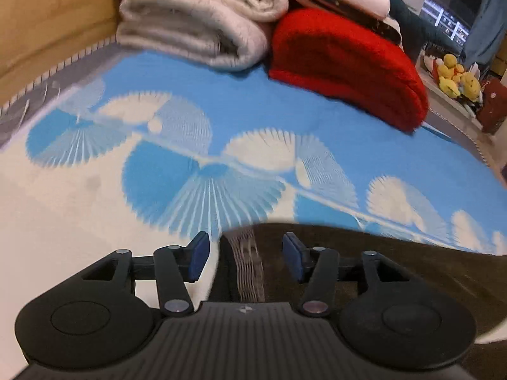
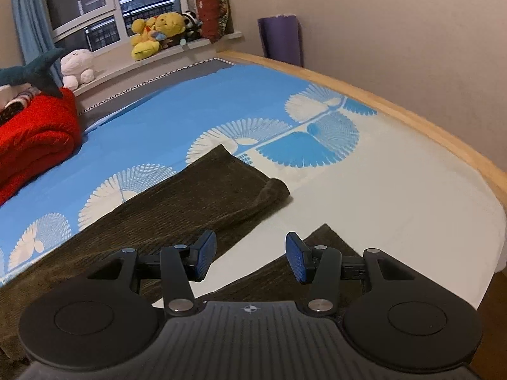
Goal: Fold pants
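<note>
**Dark pants spread on a blue and white bed, both claws empty**

Much of the pants [image 2: 177, 202] is cut off by the claw bodies and the lower frame edges, so the whole outline cannot be made out. In the left wrist view the picture is blurred, and only the waist end [image 1: 348, 269] is seen, with a pale ribbed band [image 1: 248, 269] lying between and just below the fingers.

The left claw [image 1: 245, 258] is held partly open above that band, with nothing pinched between its blue pads [image 1: 198, 259]. The right claw [image 2: 251, 258] is likewise held partly open and empty; bare sheet is seen in its gap.

The pants are dark brown and ribbed like corduroy. One leg is stretched ahead and to the left of the right claw, its hem [image 2: 272, 190] lying flat; a second leg's corner [image 2: 323, 237] is seen just beyond the right finger.

The bed sheet [image 2: 196, 107] is blue and white with fan patterns, edged by a wooden frame [image 2: 412, 117]. Ahead of the left claw, a folded white blanket [image 1: 196, 22] and a red blanket [image 1: 345, 63] are stacked. Plush toys [image 2: 158, 31] are lined along a windowsill.
</note>
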Demonstrator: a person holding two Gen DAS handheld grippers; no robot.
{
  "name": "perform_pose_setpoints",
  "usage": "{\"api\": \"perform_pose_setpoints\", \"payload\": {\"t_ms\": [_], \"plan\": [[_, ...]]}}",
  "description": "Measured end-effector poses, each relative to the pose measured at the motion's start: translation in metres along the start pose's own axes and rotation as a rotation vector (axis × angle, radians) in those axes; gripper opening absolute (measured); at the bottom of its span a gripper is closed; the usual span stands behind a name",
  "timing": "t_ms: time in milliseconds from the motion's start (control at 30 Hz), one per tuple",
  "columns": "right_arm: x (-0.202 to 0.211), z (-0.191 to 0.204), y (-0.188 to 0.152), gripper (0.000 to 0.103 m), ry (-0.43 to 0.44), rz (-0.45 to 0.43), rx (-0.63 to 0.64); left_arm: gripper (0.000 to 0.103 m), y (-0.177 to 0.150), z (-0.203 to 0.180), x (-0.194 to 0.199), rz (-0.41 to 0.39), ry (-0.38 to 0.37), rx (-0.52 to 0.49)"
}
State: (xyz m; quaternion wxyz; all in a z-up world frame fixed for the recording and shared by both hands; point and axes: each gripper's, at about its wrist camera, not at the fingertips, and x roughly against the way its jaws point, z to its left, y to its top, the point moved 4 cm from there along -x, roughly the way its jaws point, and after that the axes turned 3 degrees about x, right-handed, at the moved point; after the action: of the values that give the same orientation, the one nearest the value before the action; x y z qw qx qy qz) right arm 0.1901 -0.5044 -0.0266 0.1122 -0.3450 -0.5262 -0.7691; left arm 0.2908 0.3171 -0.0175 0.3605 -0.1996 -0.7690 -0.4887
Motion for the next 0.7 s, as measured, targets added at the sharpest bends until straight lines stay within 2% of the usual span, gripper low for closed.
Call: {"api": "perform_pose_setpoints", "payload": {"t_ms": [67,133,200,300,333,367,400,467,567,633,667,700], "plan": [[-0.001,-0.006,-0.002,0.051,0.019,0.013,-0.036,0.057,-0.012,0.004,0.018,0.081,-0.004,-0.010],[0.000,-0.009,-0.003,0.051,0.047,0.020,-0.065,0.057,-0.032,0.009,0.035,0.125,-0.010,-0.044],[0.005,-0.009,-0.004,0.051,0.088,0.017,-0.085,0.064,-0.059,0.016,0.042,0.172,-0.029,-0.059],[0.012,-0.004,-0.006,0.051,0.118,0.009,-0.065,0.066,-0.101,0.034,0.028,0.215,-0.023,-0.020],[0.015,-0.002,-0.008,0.051,0.129,0.008,-0.058,0.065,-0.115,0.040,0.017,0.258,-0.009,-0.014],[0.017,-0.001,-0.009,0.051,0.137,0.009,-0.054,0.065,-0.125,0.043,0.008,0.305,0.027,-0.044],[0.019,0.001,-0.010,0.051,0.143,0.012,-0.047,0.065,-0.131,0.043,0.003,0.310,0.066,-0.094],[0.021,0.004,-0.012,0.051,0.151,0.019,-0.035,0.067,-0.137,0.043,-0.003,0.306,0.073,-0.170],[0.022,0.007,-0.012,0.051,0.158,0.018,-0.011,0.067,-0.148,0.051,-0.014,0.363,0.090,-0.180],[0.023,0.007,-0.012,0.051,0.144,0.016,-0.005,0.065,-0.156,0.052,-0.021,0.399,0.079,-0.206],[0.022,0.006,-0.012,0.051,0.137,0.019,-0.011,0.060,-0.158,0.049,-0.021,0.393,0.074,-0.234],[0.022,0.005,-0.012,0.051,0.133,0.023,-0.016,0.046,-0.158,0.047,-0.020,0.386,0.059,-0.260]]}}
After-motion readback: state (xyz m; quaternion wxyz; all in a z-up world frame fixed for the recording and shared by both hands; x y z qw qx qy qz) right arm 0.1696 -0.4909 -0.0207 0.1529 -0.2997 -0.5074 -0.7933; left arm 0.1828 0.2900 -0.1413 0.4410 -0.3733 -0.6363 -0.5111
